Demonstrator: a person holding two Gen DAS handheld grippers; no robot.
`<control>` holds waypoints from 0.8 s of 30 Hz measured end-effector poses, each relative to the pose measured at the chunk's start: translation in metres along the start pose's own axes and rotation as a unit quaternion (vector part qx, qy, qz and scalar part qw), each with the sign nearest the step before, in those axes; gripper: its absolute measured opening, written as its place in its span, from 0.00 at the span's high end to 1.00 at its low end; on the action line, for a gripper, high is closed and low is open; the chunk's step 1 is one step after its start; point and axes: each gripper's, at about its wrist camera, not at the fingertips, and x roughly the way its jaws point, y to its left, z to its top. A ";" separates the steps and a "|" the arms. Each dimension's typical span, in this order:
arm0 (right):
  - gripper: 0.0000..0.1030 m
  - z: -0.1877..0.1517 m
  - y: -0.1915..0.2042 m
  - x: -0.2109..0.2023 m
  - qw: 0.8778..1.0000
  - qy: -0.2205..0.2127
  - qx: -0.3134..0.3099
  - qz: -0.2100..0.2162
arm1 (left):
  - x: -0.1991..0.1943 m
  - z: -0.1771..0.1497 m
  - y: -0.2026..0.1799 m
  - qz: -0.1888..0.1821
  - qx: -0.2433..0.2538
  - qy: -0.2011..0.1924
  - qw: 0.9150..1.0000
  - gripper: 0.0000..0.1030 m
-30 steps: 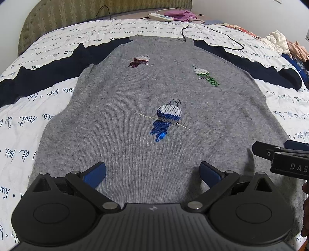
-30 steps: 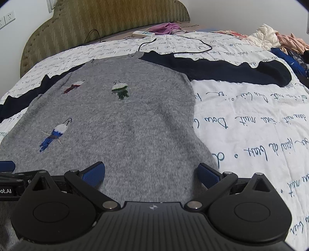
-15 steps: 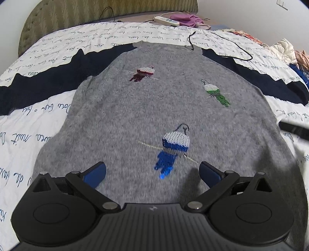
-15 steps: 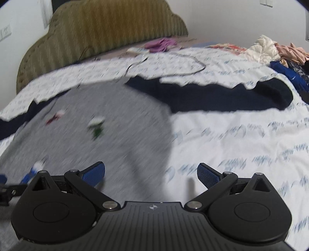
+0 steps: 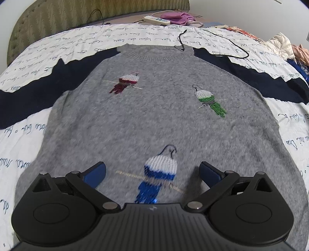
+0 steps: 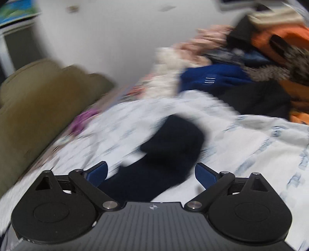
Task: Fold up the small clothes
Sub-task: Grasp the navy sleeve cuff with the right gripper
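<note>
A grey sweater (image 5: 154, 119) with navy sleeves lies flat, front up, on the bed, neck at the far end. It has three knitted birds: red (image 5: 125, 83), green (image 5: 210, 100) and blue (image 5: 158, 173). My left gripper (image 5: 152, 173) is open and empty, low over the sweater's lower middle, with the blue bird between its fingers. My right gripper (image 6: 150, 173) is open and empty over the end of the sweater's right navy sleeve (image 6: 166, 154); that view is blurred by motion.
The white bedspread (image 5: 23, 131) with script print covers the bed. A black cable (image 5: 231, 44) crosses near the neck. A power strip (image 5: 156, 19) and purple cloth lie by the olive headboard (image 5: 58, 15). A pile of clothes (image 6: 241, 67) lies on the right.
My left gripper has moved forward over the sweater, so the blue bird now lies between its fingers. My right gripper has swung right, from the sweater's hem to the right sleeve end.
</note>
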 end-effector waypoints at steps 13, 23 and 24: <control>0.67 0.017 -0.044 0.070 0.993 0.009 0.102 0.060 | 0.019 0.019 -0.029 -0.013 0.018 0.001 1.000 0.00; 0.83 0.003 0.033 0.015 0.992 -0.060 -0.026 0.109 | 0.015 0.029 -0.024 -0.062 0.003 -0.025 0.998 0.00; 0.83 -0.008 0.054 0.003 0.988 -0.061 -0.049 0.135 | 0.015 0.033 -0.021 -0.074 -0.005 -0.033 0.997 0.00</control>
